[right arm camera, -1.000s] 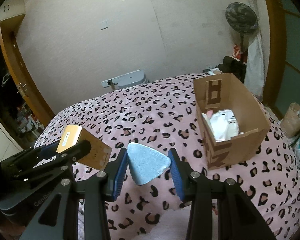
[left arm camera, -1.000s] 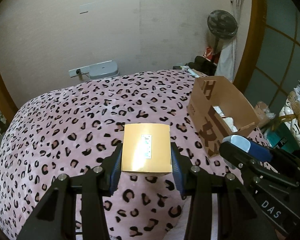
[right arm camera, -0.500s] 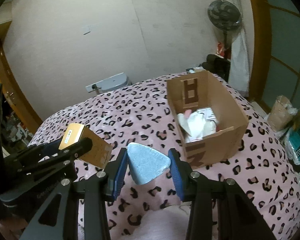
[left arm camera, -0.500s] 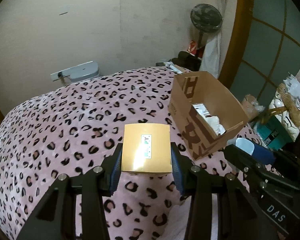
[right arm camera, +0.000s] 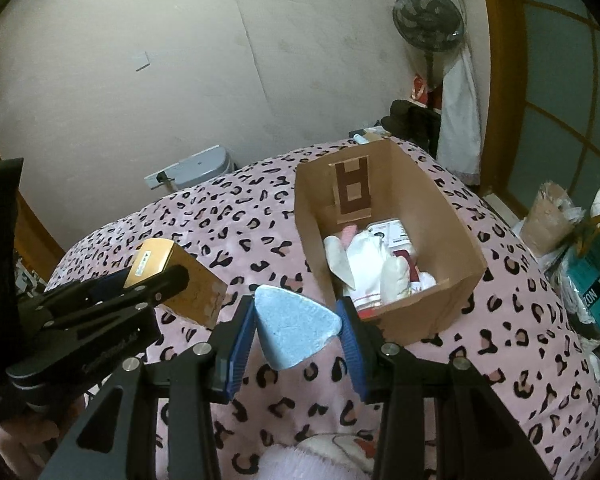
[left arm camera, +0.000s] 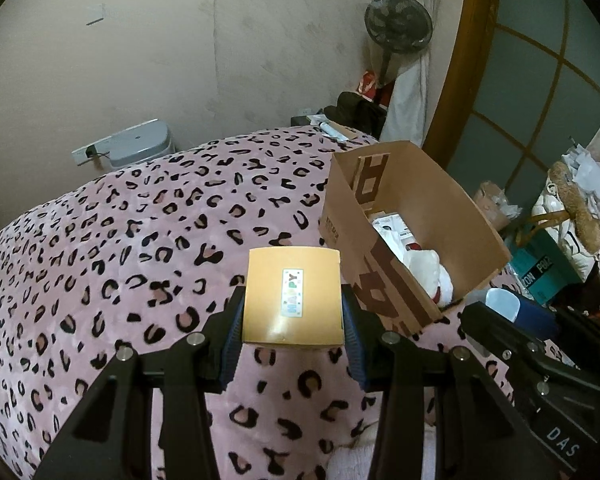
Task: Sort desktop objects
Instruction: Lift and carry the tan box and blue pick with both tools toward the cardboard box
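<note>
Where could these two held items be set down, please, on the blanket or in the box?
The blanket lies bare from the cardboard box leftward to the wall, and in front of the box. The box's near half is crowded with white items; only its far end by the brown label shows bare floor. The gold box and blue wedge are gripped.

Home bedroom: leopard-print blanket (left arm camera: pixel 140 248), standing fan (left arm camera: pixel 398 28), clutter.

Cardboard box (left arm camera: pixel 452 216) contents partly hidden
</note>
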A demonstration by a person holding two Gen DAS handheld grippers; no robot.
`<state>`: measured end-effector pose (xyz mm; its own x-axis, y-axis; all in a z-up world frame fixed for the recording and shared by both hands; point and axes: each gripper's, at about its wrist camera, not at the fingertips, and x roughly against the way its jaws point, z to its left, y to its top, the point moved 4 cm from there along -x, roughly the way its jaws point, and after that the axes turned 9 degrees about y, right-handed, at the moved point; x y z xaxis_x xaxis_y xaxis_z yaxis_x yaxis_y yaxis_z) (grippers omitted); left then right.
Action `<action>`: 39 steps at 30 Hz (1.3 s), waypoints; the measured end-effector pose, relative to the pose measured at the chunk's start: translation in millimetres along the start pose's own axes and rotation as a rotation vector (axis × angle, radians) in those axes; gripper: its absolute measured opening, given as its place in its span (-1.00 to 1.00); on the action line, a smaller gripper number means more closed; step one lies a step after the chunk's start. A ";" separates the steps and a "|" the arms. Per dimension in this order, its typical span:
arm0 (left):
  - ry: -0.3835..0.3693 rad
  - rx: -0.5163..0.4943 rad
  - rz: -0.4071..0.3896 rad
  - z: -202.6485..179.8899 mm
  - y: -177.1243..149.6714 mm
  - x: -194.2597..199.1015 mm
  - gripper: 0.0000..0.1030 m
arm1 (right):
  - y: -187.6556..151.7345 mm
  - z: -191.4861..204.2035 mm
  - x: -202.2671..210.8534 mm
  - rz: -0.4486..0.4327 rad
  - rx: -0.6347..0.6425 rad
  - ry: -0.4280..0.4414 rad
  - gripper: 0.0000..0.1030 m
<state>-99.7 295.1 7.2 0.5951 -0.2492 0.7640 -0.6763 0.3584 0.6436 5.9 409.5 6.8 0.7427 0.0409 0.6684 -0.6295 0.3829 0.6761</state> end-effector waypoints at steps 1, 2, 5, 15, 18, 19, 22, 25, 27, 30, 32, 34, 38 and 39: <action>0.000 -0.001 0.002 -0.9 1.6 -3.4 -0.13 | 1.5 -1.6 -2.1 0.001 -0.002 -0.002 -0.19; -0.003 -0.003 0.004 -1.9 3.3 -6.6 -0.13 | 2.6 -2.9 -3.8 0.002 -0.003 -0.004 -0.19; -0.008 -0.007 0.009 -5.1 8.7 -16.7 -0.13 | 6.6 -5.9 -7.3 -0.001 -0.005 -0.007 -0.19; -0.018 -0.020 0.018 -12.8 18.9 -35.9 -0.13 | 16.2 -13.6 -17.3 -0.006 -0.013 -0.007 -0.19; -0.020 -0.025 0.019 -14.5 21.4 -39.0 -0.13 | 18.3 -13.6 -20.2 -0.005 -0.013 -0.004 -0.19; -0.021 -0.026 0.019 -15.3 22.1 -39.6 -0.13 | 18.9 -14.3 -21.0 -0.005 -0.015 -0.002 -0.19; -0.024 -0.032 0.020 -17.9 24.4 -42.3 -0.13 | 19.6 -15.7 -23.2 -0.006 -0.018 0.001 -0.19; -0.028 -0.040 0.017 -22.9 27.8 -43.5 -0.13 | 21.0 -16.4 -22.8 -0.011 -0.021 0.003 -0.19; -0.038 -0.044 0.016 -27.0 31.3 -44.5 -0.13 | 22.3 -19.2 -21.1 -0.018 -0.026 0.003 -0.19; -0.057 -0.057 0.008 -37.5 37.1 -42.0 -0.13 | 25.1 -25.3 -16.4 -0.032 -0.032 -0.003 -0.19; -0.077 -0.067 -0.002 -46.5 43.0 -39.1 -0.13 | 27.2 -30.9 -12.1 -0.043 -0.036 -0.010 -0.19; -0.100 -0.072 -0.011 -56.0 50.6 -35.8 -0.13 | 29.6 -37.5 -7.5 -0.056 -0.043 -0.017 -0.19; -0.135 -0.092 -0.041 -75.2 69.6 -27.8 -0.13 | 35.0 -48.7 -1.2 -0.078 -0.056 -0.031 -0.19; -0.145 -0.098 -0.048 -80.7 75.5 -26.3 -0.13 | 36.7 -51.6 -0.2 -0.085 -0.059 -0.033 -0.19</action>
<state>-131.4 401.4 32.1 0.5523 -0.3927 0.7353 -0.5984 0.4273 0.6777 -5.5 471.2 15.4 0.7842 -0.0241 0.6200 -0.5494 0.4373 0.7120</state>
